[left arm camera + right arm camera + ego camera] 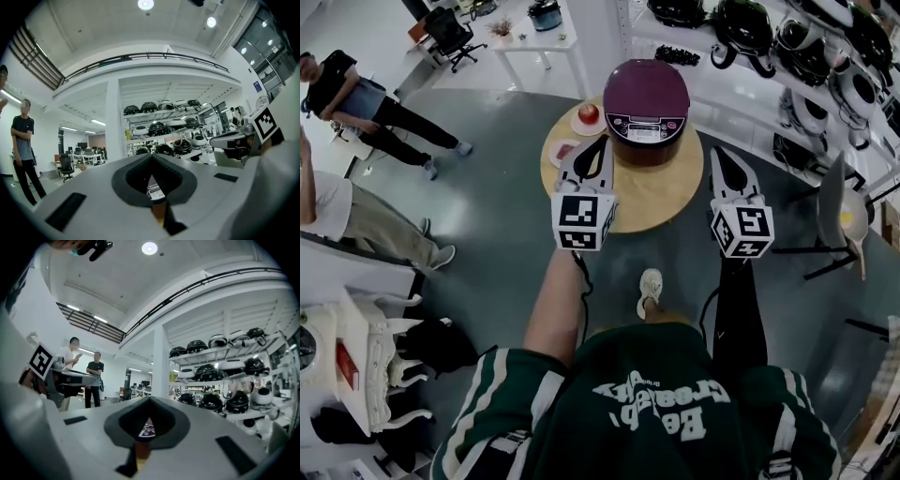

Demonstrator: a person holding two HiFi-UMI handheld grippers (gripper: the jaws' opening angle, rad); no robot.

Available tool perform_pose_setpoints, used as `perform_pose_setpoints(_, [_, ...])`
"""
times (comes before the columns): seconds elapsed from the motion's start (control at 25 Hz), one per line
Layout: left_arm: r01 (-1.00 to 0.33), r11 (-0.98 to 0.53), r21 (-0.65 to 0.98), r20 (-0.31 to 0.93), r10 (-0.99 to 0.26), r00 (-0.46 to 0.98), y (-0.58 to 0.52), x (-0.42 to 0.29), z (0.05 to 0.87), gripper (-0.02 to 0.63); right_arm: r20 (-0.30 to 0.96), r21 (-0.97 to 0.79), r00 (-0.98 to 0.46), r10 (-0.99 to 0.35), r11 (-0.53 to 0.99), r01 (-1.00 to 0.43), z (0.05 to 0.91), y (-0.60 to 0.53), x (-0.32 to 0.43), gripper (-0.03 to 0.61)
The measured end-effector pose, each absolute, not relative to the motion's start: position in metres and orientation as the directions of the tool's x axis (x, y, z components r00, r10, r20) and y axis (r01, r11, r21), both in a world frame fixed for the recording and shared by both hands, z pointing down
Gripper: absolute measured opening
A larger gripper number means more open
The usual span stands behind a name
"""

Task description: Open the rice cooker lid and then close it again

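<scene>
From the head view, the rice cooker (646, 111) stands at the far side of the round tabletop (661, 197), with its purple lid down flat. An apple (588, 113) on a small plate is just beside it, on my left. My left claw (603, 142) hangs over the near left part of the tabletop, close to the cooker but not touching it. My right claw (717, 152) is at the near right edge, also apart from it.

In the left gripper view, my left claw (151, 156) has its two jaws together at the tips and holds nothing. Through the small gap between the pads I see only a bit of the cooker's button panel (154, 190).

In the right gripper view it is the same: right claw (149, 400) closed and empty (the panel (147, 429) shows in the gap).

So I judge that nothing is done: the lid is shut, and both opening and closing remain.
</scene>
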State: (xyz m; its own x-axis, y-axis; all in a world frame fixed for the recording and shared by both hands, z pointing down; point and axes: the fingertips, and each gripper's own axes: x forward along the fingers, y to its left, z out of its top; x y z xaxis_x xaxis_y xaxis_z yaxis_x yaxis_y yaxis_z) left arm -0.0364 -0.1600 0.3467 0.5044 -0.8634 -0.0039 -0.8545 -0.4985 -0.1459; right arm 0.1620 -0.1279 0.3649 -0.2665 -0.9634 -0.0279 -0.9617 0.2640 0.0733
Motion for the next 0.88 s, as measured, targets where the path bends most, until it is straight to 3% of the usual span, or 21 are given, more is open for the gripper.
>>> perform_pose_setpoints(0.4, [-0.848, -0.494, -0.192, 0.073, -0.869, 0.490, -0.275, 0.008, 0.378, -0.005, 0.052, 0.056, -0.398, -0.916, 0.401, -0.914, 0.398, -0.267, 0.155, 0.005])
perform_pose_setpoints(0.88, [-0.820, -0.552, -0.155, 0.235, -0.826, 0.512, -0.320, 0.040, 0.439, -0.005, 0.180, -0.022, -0.550, -0.815, 0.556, -0.831, 0.448, -0.320, 0.126, 0.005])
